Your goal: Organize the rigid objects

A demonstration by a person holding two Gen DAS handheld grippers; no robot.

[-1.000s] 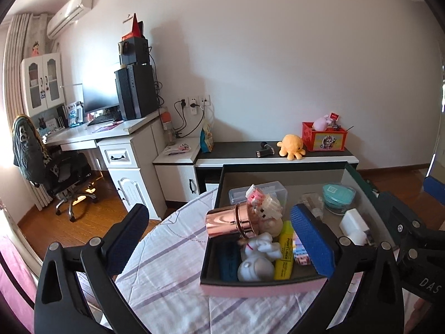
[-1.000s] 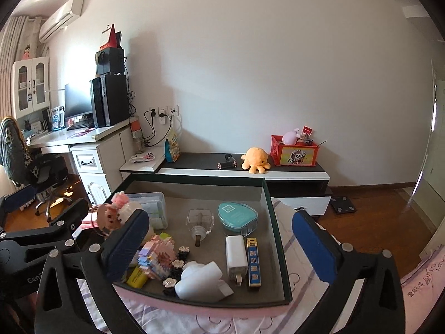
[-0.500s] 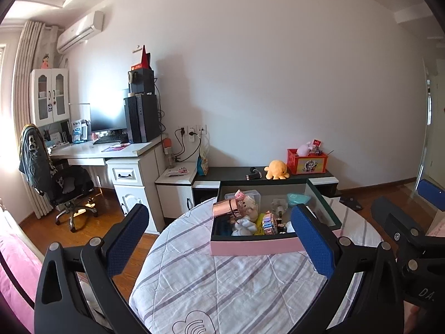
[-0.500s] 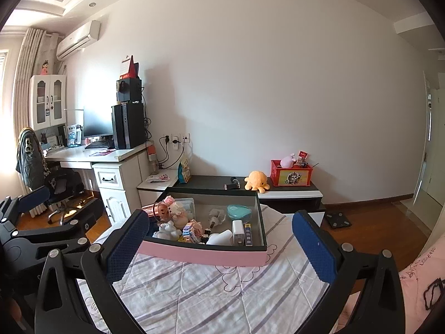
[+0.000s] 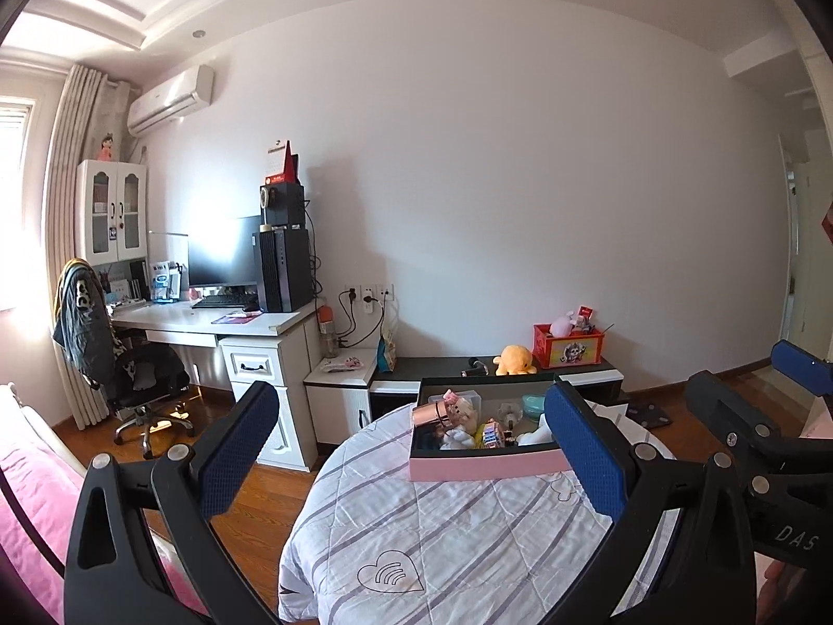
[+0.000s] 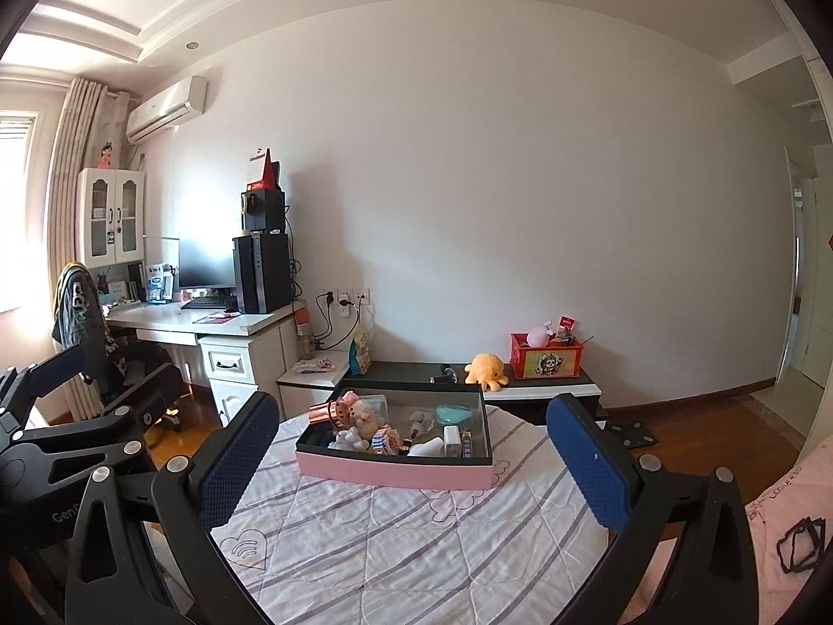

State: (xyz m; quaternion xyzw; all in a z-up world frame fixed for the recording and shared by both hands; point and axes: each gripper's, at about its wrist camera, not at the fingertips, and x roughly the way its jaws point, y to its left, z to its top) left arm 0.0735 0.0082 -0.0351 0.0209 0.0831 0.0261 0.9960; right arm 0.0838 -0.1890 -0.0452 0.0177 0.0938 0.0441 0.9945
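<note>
A pink-sided box with a dark inside [image 5: 484, 466] [image 6: 395, 471] stands on a round table with a striped white cloth [image 5: 458, 536] [image 6: 416, 536]. It holds several small things: a rose-gold cup [image 5: 432, 415] [image 6: 324, 410], small toy figures [image 6: 359, 416], a teal round case [image 6: 452, 414] and a white charger [image 6: 452, 437]. My left gripper [image 5: 411, 461] is open and empty, well back from the box. My right gripper [image 6: 411, 461] is open and empty, also well back from the box. The right gripper's body shows at the right of the left wrist view, and the left gripper's at the left of the right wrist view.
A white desk [image 6: 198, 320] with monitor and computer tower, and an office chair [image 5: 130, 375], stand at the left. A low dark cabinet [image 6: 489, 383] by the wall carries a yellow plush octopus [image 6: 485, 369] and a red box [image 6: 544, 359]. Pink bedding lies at both sides.
Both grippers have drawn far back and up from the box. The box, close and large a second ago, now looks small on the table. Both stay open and empty.
</note>
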